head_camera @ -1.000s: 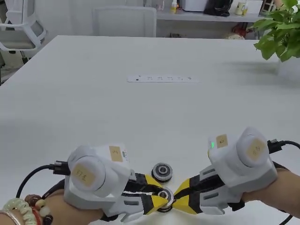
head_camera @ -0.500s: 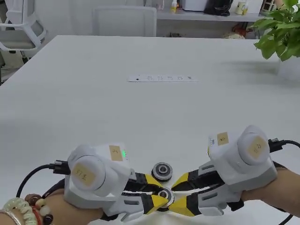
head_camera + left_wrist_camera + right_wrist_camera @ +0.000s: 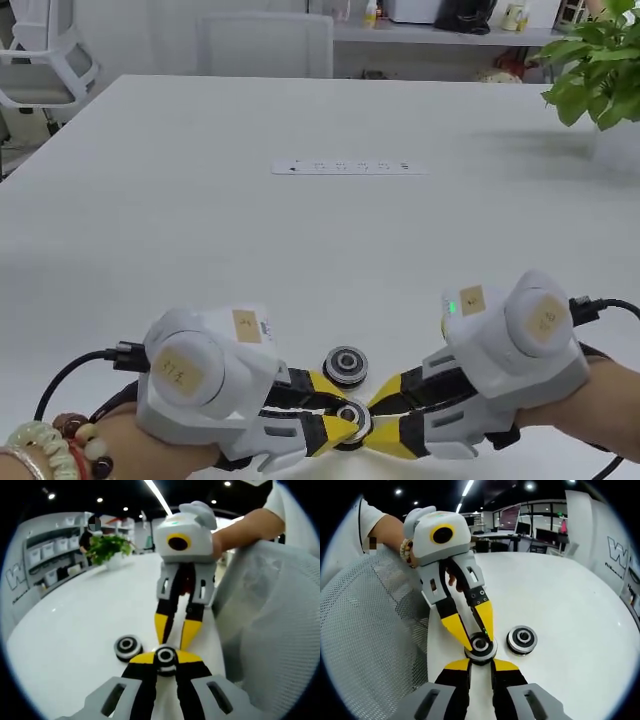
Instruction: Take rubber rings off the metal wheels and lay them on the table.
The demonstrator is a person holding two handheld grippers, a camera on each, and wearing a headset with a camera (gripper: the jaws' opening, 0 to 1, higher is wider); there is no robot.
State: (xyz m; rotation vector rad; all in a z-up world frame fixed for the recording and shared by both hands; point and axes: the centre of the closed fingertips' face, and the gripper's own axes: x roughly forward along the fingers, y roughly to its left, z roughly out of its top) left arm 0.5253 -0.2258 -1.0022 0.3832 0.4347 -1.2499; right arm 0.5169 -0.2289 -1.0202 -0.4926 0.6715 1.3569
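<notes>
Your left gripper [image 3: 165, 661] is clamped on a metal wheel [image 3: 481, 646], which sits between its yellow fingertips [image 3: 141, 658] at the near edge of the table [image 3: 300, 250], about midway along it. Your right gripper [image 3: 480, 666] meets it head-on with its jaws drawn almost together and its tips against the wheel's rim. Whether they actually grip it, you cannot tell. A second wheel [image 3: 522, 639] lies flat just beyond, apart from both grippers.

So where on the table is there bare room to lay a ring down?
The wide table stretch between the power strip and the loose wheel is bare, also out to the left and right edges. Crowded at the near edge: left gripper and right gripper meet on the held wheel, the loose wheel just beyond.
</notes>
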